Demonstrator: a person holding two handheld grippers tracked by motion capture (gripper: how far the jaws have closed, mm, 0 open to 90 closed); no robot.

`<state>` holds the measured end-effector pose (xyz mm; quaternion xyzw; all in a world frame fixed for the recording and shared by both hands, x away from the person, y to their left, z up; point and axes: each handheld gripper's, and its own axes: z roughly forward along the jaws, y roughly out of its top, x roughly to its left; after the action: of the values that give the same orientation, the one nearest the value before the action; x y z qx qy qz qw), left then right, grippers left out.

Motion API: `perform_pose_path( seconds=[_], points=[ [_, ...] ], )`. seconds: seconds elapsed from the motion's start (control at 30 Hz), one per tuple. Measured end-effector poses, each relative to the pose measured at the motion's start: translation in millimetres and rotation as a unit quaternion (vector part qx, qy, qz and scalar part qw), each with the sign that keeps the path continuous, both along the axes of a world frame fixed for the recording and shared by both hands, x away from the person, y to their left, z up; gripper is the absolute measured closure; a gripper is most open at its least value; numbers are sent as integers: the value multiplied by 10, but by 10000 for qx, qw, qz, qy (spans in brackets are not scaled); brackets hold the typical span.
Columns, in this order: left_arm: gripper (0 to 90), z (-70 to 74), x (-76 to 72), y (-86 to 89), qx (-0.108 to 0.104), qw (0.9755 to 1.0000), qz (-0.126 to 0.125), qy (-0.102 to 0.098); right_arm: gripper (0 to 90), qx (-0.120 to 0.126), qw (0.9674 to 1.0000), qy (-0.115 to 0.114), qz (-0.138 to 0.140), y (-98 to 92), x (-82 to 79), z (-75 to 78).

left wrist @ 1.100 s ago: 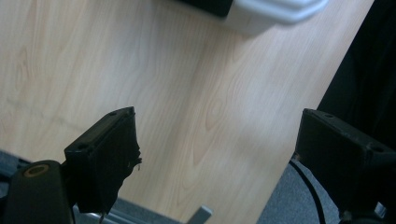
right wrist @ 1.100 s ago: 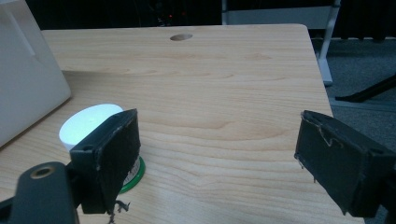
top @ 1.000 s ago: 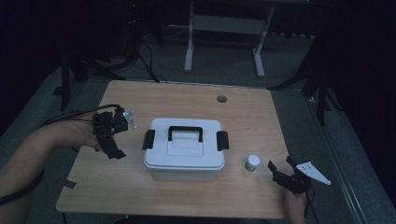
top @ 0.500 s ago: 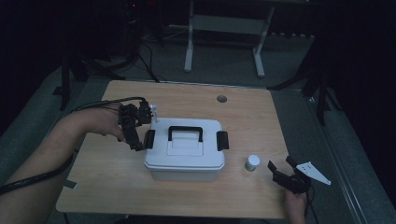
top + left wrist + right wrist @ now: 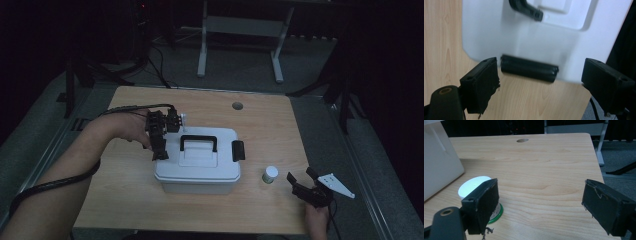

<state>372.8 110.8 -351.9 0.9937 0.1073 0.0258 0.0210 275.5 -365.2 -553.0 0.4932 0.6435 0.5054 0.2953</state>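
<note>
A white lidded box [image 5: 199, 169] with a black carry handle [image 5: 198, 143] stands mid-table. My left gripper [image 5: 160, 151] hovers at its left end, pointing down and open. In the left gripper view the box's black left latch [image 5: 529, 69] lies just beyond the wide-apart jaws of the left gripper [image 5: 541, 75], which touch nothing. A small white-capped bottle [image 5: 270, 174] stands right of the box. My right gripper [image 5: 304, 183] rests open near the front right corner. In the right gripper view the bottle [image 5: 474, 186] is partly behind the left jaw of the right gripper [image 5: 540, 195].
The box's right latch [image 5: 238, 150] is down. A round cable hole [image 5: 237, 106] sits in the wooden table [image 5: 270, 125] at the back. A cable trails from the left gripper over the forearm. Dark floor and metal stand legs lie beyond the table.
My left gripper has travelled right from the table's left side to the box's left end. The right gripper, the bottle and the box have stayed put.
</note>
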Motion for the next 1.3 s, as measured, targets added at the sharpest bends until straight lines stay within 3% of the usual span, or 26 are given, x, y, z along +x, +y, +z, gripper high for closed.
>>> perform_pose_path(
  seconds=[0.27, 0.77, 0.87, 0.9, 1.03, 1.1, 1.13, 1.3],
  points=[
    [135, -40, 64, -180, 46, 9996, -224, -144, 133, 17, 10000, -13, 3, -5, -1, -1],
    [166, -130, 159, -384, 123, 9992, -368, -91, 133, 79, 10000, 5, 5, -15, -3, -1],
    [212, -145, 164, -414, 136, 9988, -459, -132, 133, 91, 10000, 3, 4, -17, -3, -1],
    [297, -153, 159, -424, 147, 9984, -510, -174, 133, 94, 10000, 2, 7, -18, -3, -1],
    [404, -184, 171, -451, 172, 9977, -620, -199, 133, 88, 10000, 6, 11, -19, -4, -1],
    [455, -204, 175, -468, 230, 9974, -666, -145, 134, 91, 10000, 3, 10, -19, -3, -1],
    [535, -194, 173, -474, 212, 9972, -703, -135, 134, 92, 10000, 5, 16, -20, -3, -1],
    [659, -193, 170, -517, 312, 9970, -709, -36, 134, 102, 9999, 11, 18, -21, -1, -2]
  ],
)
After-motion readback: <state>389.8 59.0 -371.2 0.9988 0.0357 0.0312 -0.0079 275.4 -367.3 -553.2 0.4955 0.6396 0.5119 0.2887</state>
